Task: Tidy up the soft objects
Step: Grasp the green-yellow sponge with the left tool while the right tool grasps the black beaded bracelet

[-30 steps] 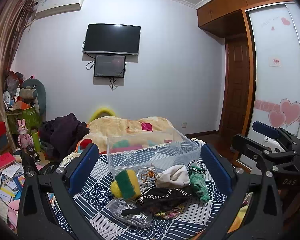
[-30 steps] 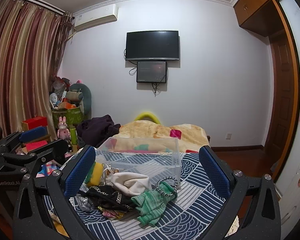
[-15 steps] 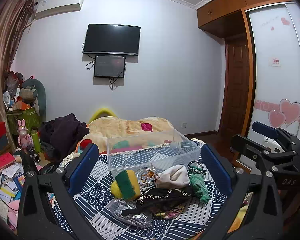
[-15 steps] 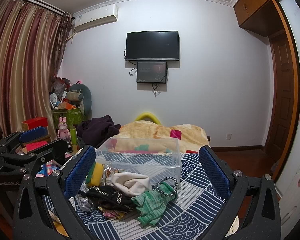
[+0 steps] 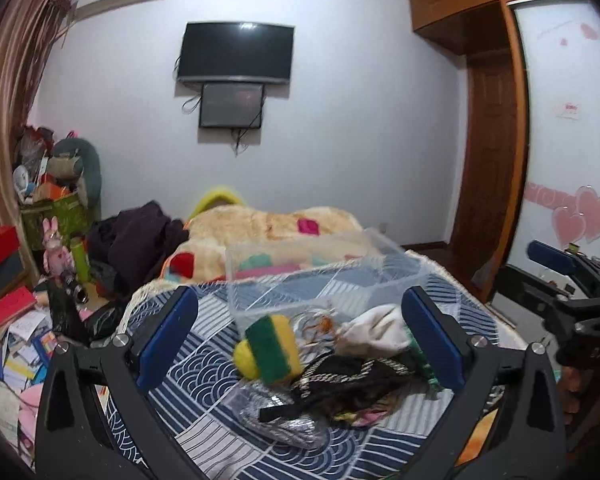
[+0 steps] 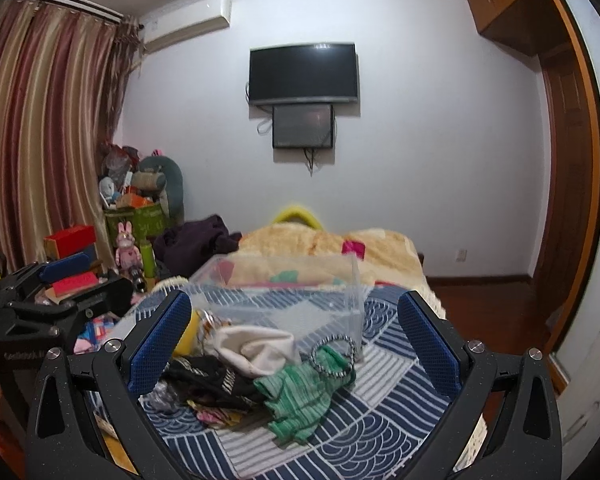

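A pile of soft things lies on the blue patterned cloth (image 5: 204, 364): a yellow-green sponge (image 5: 269, 350), a white cloth (image 5: 374, 330), a black garment with chain trim (image 5: 348, 380), a green cloth (image 6: 300, 392) and a silvery bag (image 5: 280, 416). A clear plastic box (image 5: 320, 276) stands just behind the pile. My left gripper (image 5: 300, 344) is open and empty, above the near side of the pile. My right gripper (image 6: 296, 348) is open and empty, also over the pile. A beaded bracelet (image 6: 334, 358) rests on the green cloth.
A fluffy beige blanket (image 5: 268, 228) and dark clothes (image 5: 136, 236) lie behind the box. Books, toys and boxes clutter the floor at the left (image 5: 16, 320). A wooden door (image 5: 488, 148) and wardrobe stand at the right. A TV (image 5: 236, 52) hangs on the far wall.
Both grippers have tipped down and moved a little closer to the pile; the pile and box now sit lower and larger between the fingers. Nothing on the cloth has moved.
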